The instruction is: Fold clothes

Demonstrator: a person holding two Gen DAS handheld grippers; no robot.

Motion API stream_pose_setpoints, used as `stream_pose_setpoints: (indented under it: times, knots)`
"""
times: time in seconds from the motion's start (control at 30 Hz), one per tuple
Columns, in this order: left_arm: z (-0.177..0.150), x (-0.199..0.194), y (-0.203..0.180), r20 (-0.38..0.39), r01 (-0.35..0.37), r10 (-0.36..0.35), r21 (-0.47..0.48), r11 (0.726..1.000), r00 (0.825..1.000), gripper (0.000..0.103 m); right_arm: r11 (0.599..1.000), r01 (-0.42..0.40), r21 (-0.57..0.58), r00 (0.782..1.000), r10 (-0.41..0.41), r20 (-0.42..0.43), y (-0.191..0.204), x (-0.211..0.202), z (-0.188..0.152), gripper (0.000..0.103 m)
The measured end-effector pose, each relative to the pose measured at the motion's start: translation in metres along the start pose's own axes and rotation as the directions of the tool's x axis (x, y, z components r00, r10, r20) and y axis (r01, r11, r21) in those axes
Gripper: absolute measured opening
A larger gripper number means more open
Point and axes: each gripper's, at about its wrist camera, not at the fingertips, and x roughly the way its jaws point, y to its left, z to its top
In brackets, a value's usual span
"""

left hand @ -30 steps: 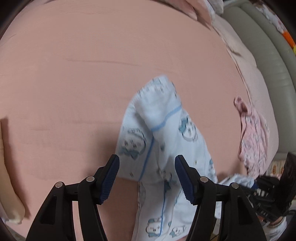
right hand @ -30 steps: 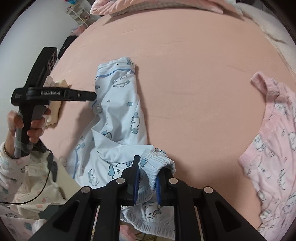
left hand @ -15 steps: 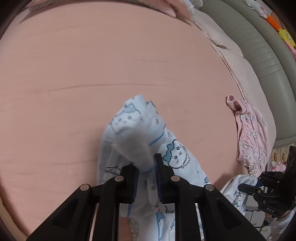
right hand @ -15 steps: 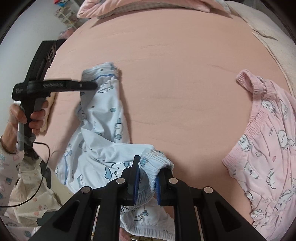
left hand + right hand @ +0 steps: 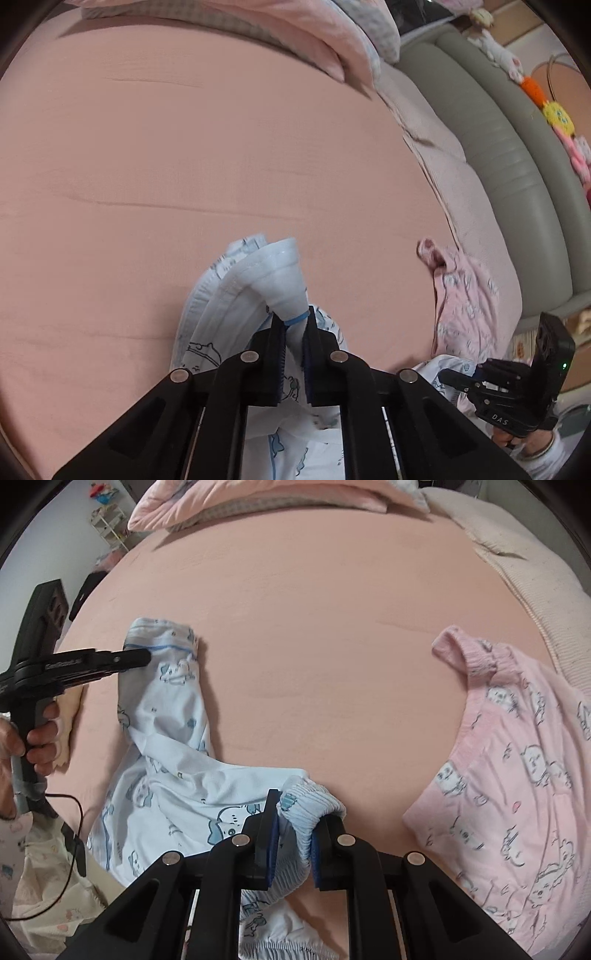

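Left gripper [image 5: 293, 341] pinches blue pyjama cuff [image 5: 284, 284], apparently lifted off bed [image 5: 184, 166]

"DAS" on right claw [image 5: 452, 378] body; other lettering illegible.

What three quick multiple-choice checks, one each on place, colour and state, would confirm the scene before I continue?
1. Where does the pink garment lie relative to the blue trousers in the right wrist view?
A. right
B. left
C. underneath

2. What colour is the bed sheet?
A. grey
B. peach-pink
C. white

3. What is the left tool doing?
A. open over bare sheet
B. shut on blue trousers
C. shut on pink garment

Answers: 1 A, it lies at the picture's right edge; 2 B, peach-pink throughout; 3 B, blue fabric is pinched between its pads.
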Motion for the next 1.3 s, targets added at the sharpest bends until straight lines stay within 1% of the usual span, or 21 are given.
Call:
stream_pose_setpoints:
  times: [0.13,0.3,0.37,0.43,0.63,0.7,0.8,0.83,0.87,0.93,0.97,1.03,1.07,1.1,1.17,1.27,1.3]
  knots:
    - [0.007,-0.003,-0.003,0.023,0.046,-0.045,-0.037,0.998,0.999,0.005,0.999,0.032,-0.007,0.998,-0.031,0.049,0.000,-0.012,0.003,0.012]
    - [0.010,-0.014,-0.004,0.054,0.068,-0.065,-0.062,0.996,0.996,0.004,0.994,0.107,-0.020,0.989,-0.104,0.102,-0.004,-0.028,0.010,0.012]
    - [0.010,-0.023,-0.007,0.076,0.079,-0.074,-0.059,0.995,0.994,0.004,0.990,0.139,-0.023,0.984,-0.135,0.119,-0.012,-0.032,0.016,0.012]
    - [0.011,-0.036,-0.010,0.115,0.078,-0.072,-0.049,0.996,0.991,0.004,0.987,0.160,-0.013,0.978,-0.157,0.140,-0.017,-0.037,0.020,0.012]
    - [0.015,-0.068,-0.015,0.195,0.103,-0.096,-0.029,0.994,0.976,0.004,0.990,0.143,0.016,0.976,-0.144,0.166,-0.023,-0.035,0.038,0.012]
    - [0.018,-0.074,-0.015,0.189,0.131,-0.126,-0.015,0.991,0.974,0.004,0.989,0.145,0.021,0.975,-0.147,0.169,-0.024,-0.034,0.042,0.012]
    - [0.020,-0.072,-0.014,0.201,0.108,-0.101,-0.024,0.994,0.974,0.004,0.988,0.156,0.012,0.973,-0.156,0.169,-0.023,-0.030,0.049,0.012]
    - [0.020,-0.068,-0.015,0.189,0.111,-0.106,-0.014,0.994,0.976,0.005,0.987,0.161,0.007,0.973,-0.160,0.166,-0.022,-0.028,0.053,0.012]
    - [0.019,-0.064,-0.014,0.170,0.096,-0.093,-0.008,0.995,0.981,0.005,0.985,0.170,0.008,0.972,-0.169,0.163,-0.023,-0.025,0.054,0.012]
    - [0.015,-0.055,-0.011,0.130,0.026,-0.025,-0.009,1.000,0.991,0.006,0.983,0.181,0.014,0.972,-0.181,0.153,-0.024,-0.022,0.055,0.012]
    - [0.012,-0.049,-0.009,0.105,0.001,0.000,-0.012,1.000,0.995,0.008,0.983,0.181,0.020,0.972,-0.182,0.147,-0.026,-0.020,0.054,0.012]
    - [0.006,-0.040,-0.003,0.064,-0.018,0.019,-0.024,1.000,0.998,0.015,0.983,0.179,0.032,0.974,-0.182,0.134,-0.031,-0.016,0.055,0.012]
    - [0.003,-0.036,0.000,0.046,-0.026,0.028,-0.029,0.999,0.999,0.024,0.984,0.176,0.034,0.976,-0.179,0.126,-0.033,-0.013,0.055,0.012]
    - [0.000,-0.033,0.003,0.033,-0.033,0.034,-0.033,0.999,0.999,0.037,0.984,0.176,0.036,0.976,-0.179,0.120,-0.034,-0.012,0.054,0.012]
    - [-0.006,-0.028,0.006,0.019,-0.047,0.048,-0.046,0.998,0.999,0.050,0.983,0.181,0.036,0.977,-0.184,0.109,-0.036,-0.010,0.051,0.012]
    - [-0.014,-0.023,0.010,-0.009,-0.044,0.044,-0.068,0.997,0.999,0.053,0.984,0.177,0.035,0.979,-0.180,0.092,-0.040,-0.008,0.048,0.012]
    - [-0.016,-0.021,0.011,-0.028,-0.034,0.032,-0.081,0.996,0.999,0.055,0.985,0.168,0.036,0.982,-0.171,0.085,-0.041,-0.007,0.048,0.012]
